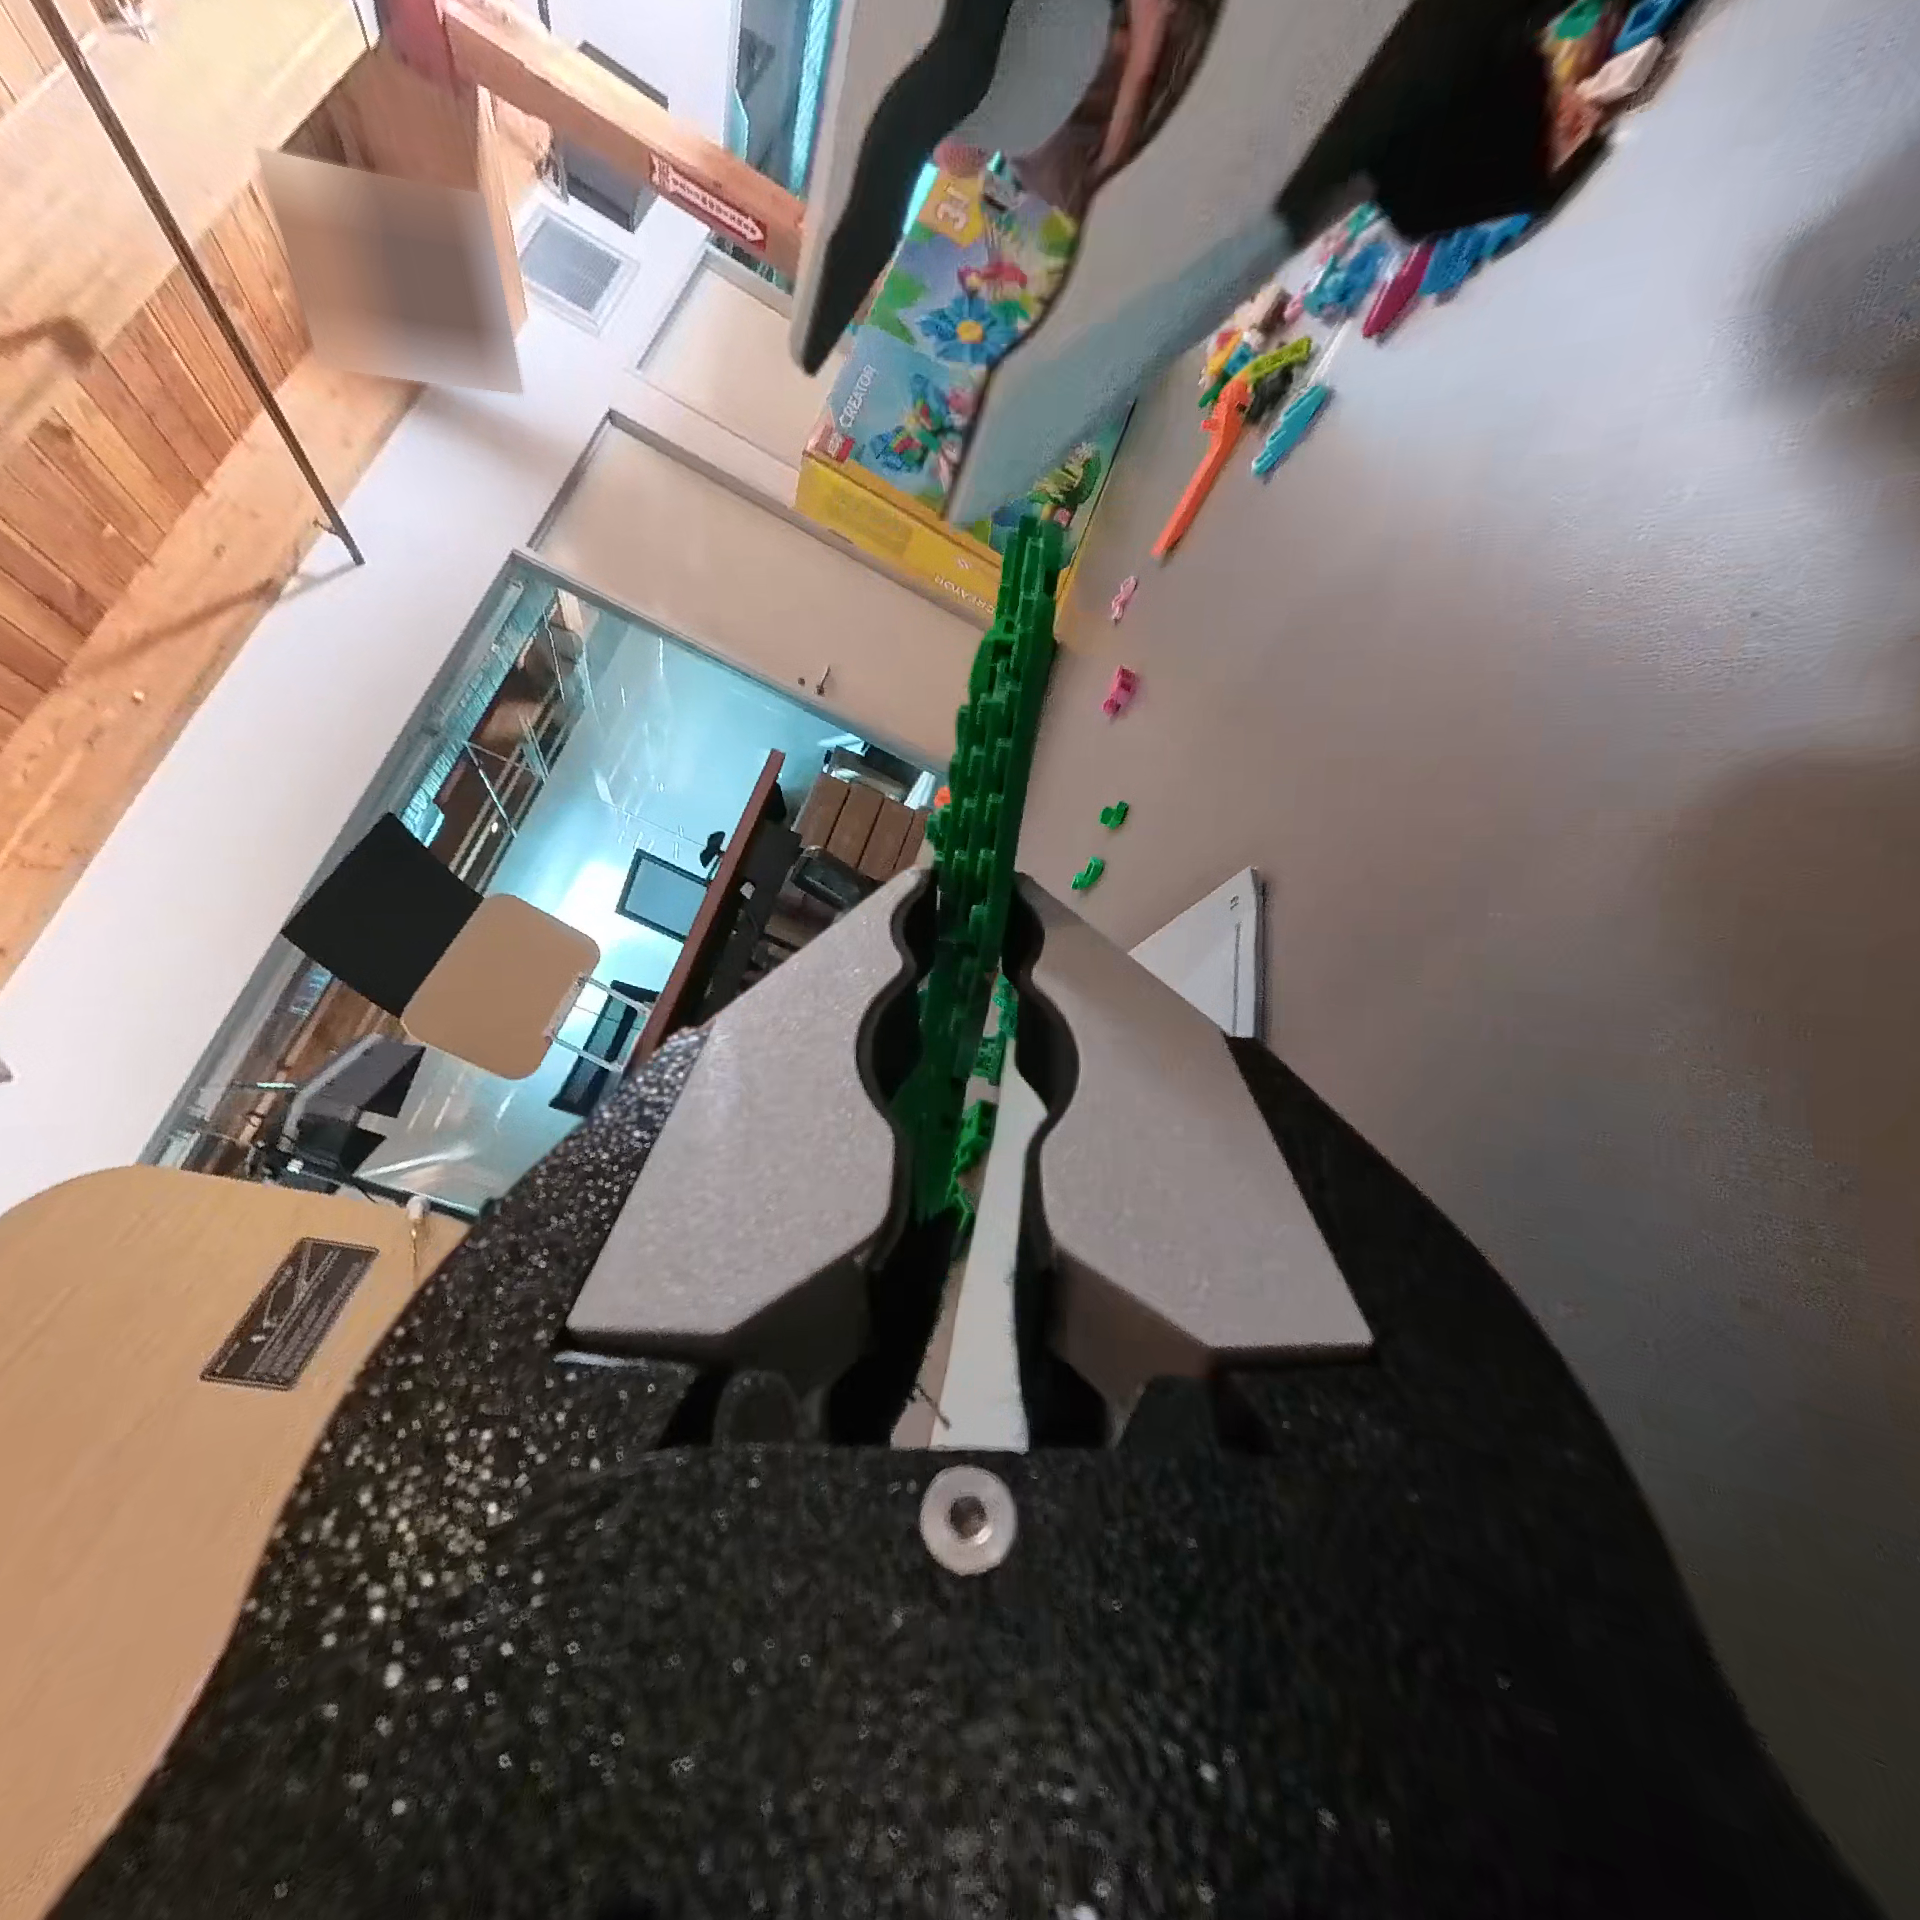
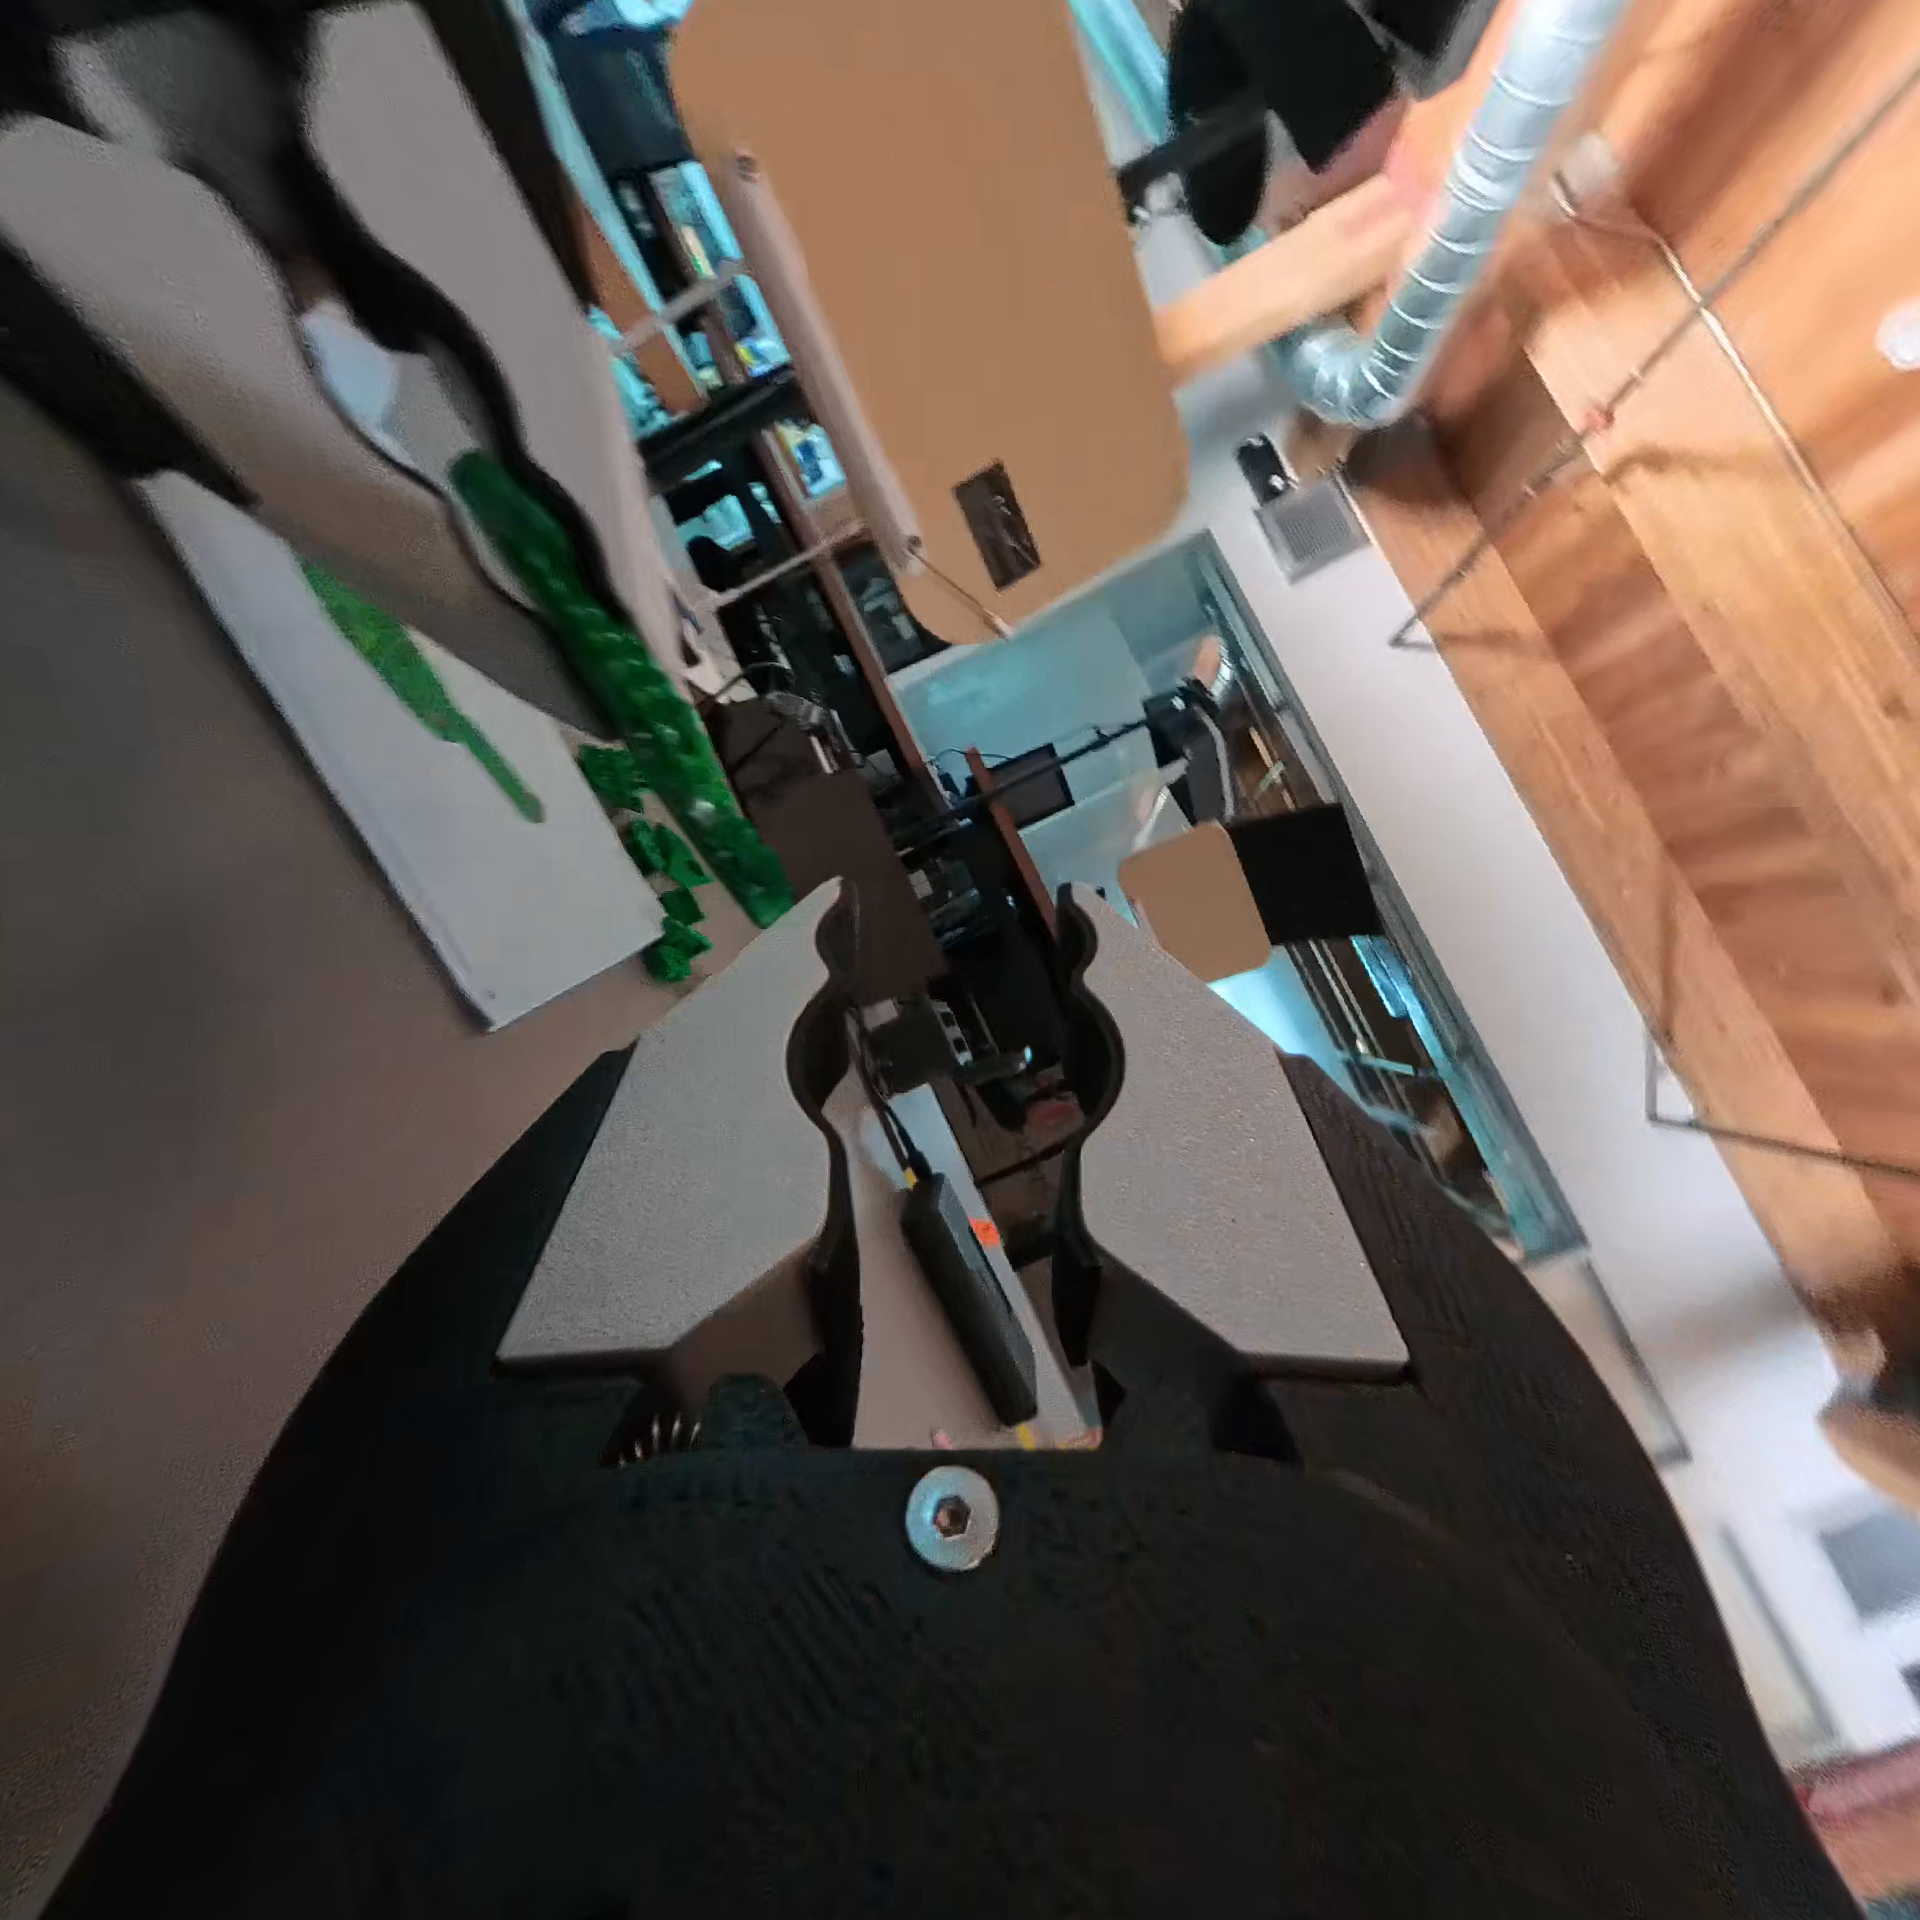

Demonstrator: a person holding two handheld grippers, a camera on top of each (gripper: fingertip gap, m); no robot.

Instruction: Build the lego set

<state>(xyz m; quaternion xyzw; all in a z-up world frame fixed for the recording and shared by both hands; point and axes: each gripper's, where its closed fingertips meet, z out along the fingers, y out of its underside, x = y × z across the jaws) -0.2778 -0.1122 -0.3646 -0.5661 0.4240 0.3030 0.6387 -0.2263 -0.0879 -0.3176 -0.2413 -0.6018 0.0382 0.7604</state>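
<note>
Nearby — loose bricks [image 1: 1262,390], box [image 1: 914,416], booklet [image 2: 416,748].

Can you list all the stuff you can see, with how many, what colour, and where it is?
green lego stem: one, green, clamped in the left gripper
set box: one, yellow with flower pictures, far end of table
orange piece: one, orange, on table past the stem
loose bricks: many, blue, pink, mixed, far table
booklet: one, white, on table
table: one, grey
left gripper: grey fingers, shut on stem
right gripper: grey fingers, open, empty
</note>
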